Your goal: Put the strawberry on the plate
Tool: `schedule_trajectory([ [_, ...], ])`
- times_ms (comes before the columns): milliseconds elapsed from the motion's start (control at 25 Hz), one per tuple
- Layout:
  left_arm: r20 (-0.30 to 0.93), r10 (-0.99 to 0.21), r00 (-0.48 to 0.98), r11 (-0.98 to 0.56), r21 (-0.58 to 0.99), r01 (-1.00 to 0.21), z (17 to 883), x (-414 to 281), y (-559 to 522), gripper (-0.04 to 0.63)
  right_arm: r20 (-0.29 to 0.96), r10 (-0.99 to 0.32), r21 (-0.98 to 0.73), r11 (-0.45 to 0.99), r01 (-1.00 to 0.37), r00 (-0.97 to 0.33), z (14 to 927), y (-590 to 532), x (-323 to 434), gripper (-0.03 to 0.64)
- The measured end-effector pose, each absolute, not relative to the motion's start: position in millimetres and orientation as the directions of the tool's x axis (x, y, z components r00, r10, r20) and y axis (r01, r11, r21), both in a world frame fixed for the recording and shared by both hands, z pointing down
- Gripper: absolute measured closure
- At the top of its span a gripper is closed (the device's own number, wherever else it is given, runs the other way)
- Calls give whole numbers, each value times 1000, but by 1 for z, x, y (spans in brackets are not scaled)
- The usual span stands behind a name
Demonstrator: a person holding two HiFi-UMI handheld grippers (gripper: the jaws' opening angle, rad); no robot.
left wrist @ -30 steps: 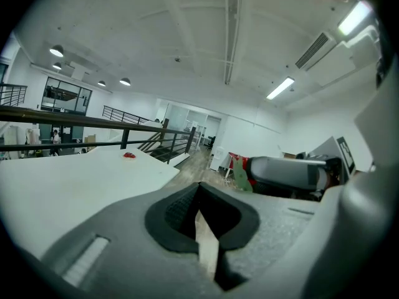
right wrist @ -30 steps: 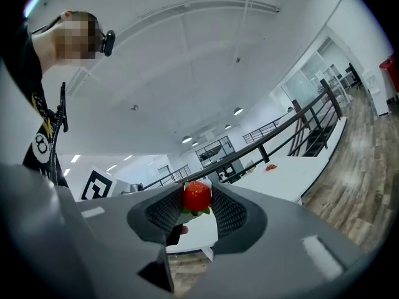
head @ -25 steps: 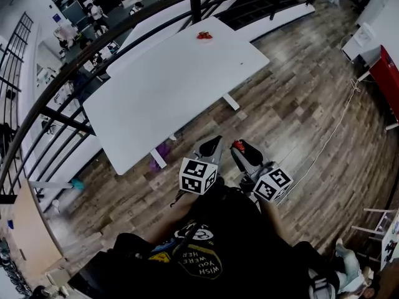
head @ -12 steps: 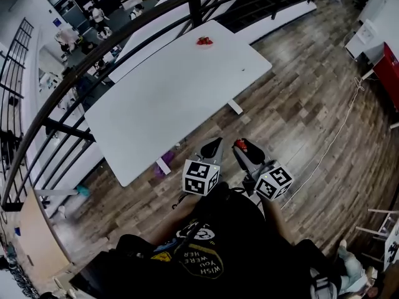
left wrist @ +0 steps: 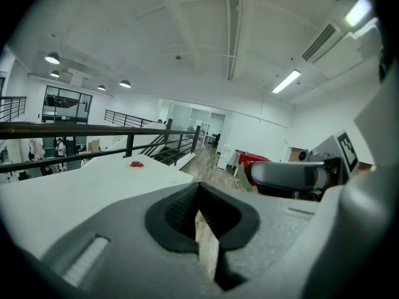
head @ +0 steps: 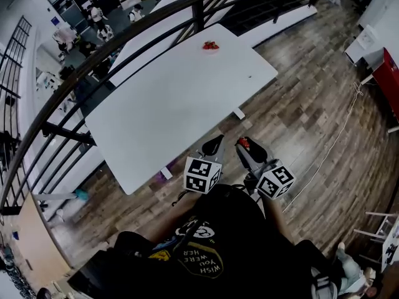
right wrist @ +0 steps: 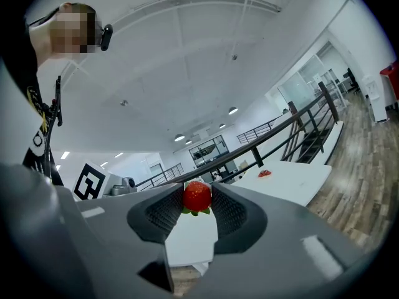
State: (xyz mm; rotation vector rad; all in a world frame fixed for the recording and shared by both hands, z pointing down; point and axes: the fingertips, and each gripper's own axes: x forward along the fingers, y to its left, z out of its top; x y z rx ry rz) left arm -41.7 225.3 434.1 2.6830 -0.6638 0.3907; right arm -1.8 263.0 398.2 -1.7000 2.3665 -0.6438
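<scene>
I am pinching the strawberry (right wrist: 197,196) between the jaws of my right gripper (head: 244,146), over the wood floor (head: 299,111) just short of the white table (head: 174,104). The plate (head: 210,47) is sitting well apart at the table's far edge. I am holding my left gripper (head: 216,143) pressed together, empty.

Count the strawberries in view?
1 for certain: the strawberry clamped in the right gripper. A small red item at the far end of the white table may be more; too small to tell.
</scene>
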Motion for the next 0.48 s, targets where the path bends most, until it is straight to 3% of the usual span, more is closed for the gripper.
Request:
schedule_trajectory([
  [480,340,-420,841,-800,299,-520,445,-69,189,592,145,-896,-454,317,-833,-420,410,216,-44,477],
])
